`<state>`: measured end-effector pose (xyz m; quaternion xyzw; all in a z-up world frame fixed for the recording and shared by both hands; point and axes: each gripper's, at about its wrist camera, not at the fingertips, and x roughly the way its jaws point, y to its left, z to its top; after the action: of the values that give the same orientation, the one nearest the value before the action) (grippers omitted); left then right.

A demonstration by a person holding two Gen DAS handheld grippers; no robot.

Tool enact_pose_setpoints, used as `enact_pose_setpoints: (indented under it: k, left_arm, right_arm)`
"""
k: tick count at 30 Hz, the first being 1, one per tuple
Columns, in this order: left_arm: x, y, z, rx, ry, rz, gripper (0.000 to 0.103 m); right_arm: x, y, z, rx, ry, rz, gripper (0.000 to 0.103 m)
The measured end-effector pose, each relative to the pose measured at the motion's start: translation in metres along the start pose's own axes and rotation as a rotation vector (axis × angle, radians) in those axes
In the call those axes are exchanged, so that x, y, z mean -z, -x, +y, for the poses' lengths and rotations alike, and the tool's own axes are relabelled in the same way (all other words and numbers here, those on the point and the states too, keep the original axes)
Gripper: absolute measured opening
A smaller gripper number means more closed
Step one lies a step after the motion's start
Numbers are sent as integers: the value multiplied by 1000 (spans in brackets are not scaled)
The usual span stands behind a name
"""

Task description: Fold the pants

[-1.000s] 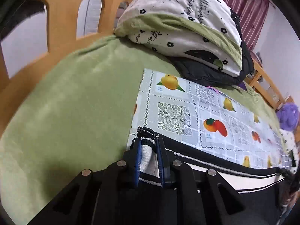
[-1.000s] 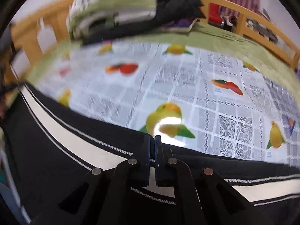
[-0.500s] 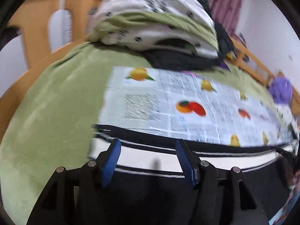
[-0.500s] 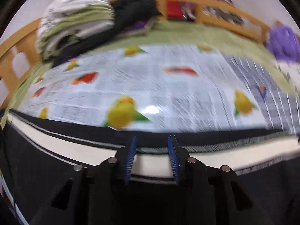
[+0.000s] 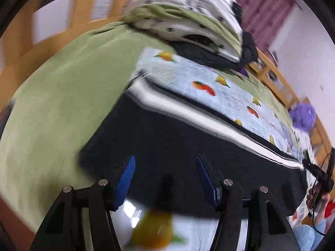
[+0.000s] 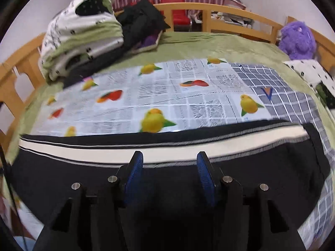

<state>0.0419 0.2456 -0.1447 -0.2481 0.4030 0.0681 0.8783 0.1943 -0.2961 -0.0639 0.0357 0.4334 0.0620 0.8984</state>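
The left gripper (image 5: 165, 167) has its jaws spread wide with nothing between them, hovering over the near edge of the pants (image 5: 178, 138). The left wrist view is blurred. The pants are black with a white stripe, and they lie flat across a fruit-print cloth (image 5: 219, 90) spread on a bed with a green sheet (image 5: 58, 96). At the far left of the bed is a wooden bed frame (image 5: 83, 6), and beside it a pile of folded bedding (image 5: 188, 12) rests on dark clothes.

The right gripper (image 6: 169, 161) is also wide open and holds nothing; its blue pads (image 6: 134, 175) sit above the black cloth just short of the white stripe. In this view the pants (image 6: 167, 179) stretch from the left edge of the bed almost to the right, with their far edge on the fruit-print cloth (image 6: 167, 92). To the right, a blue checked cloth (image 6: 293, 96) lies under the end of the pants. Further right, a purple plush toy (image 6: 297, 39) sits against the bed rail.
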Motion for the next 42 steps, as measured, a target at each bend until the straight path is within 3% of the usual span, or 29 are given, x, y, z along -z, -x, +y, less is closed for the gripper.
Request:
enact_pose_setpoints:
  k: [3,5,8,13,21,26,29,33,36,42]
  left_arm:
    - [25,7,36,20,103,6,57]
    - [29,1,56,24,170,31,56]
    - [28,-4,69,77,218,3,56]
    - [19,-26,78,113,293,-10,54]
    - [13,-44,100,146,407,-53,39]
    - [5,-50,104,146,422,-59,33]
    - [-3,-45,95,135,383,-53,19]
    - [-20,-15,61,88,258,-122,17]
    - [-40,17,-2,16,80,-179,16]
    - [-43,57,-134,-12,-203,-257,15]
  right_arm:
    - [13,29,10,-12,-46,-47,53]
    - [17,43,16,-55,-56,-31,53]
    - [26,62,31,-102,-43,-25,52]
    - [44,83,57,-103,24,-18,52]
    - [74,76,59,-62,-1,39,52]
    - [83,62,51,-42,-25,61,52]
    - [88,56,44,-46,-42,57,51]
    - [97,48,25,-77,-79,45,49]
    - [100,46,12,-112,-96,17,47]
    - [104,34,-23,-180,-131,-33,47]
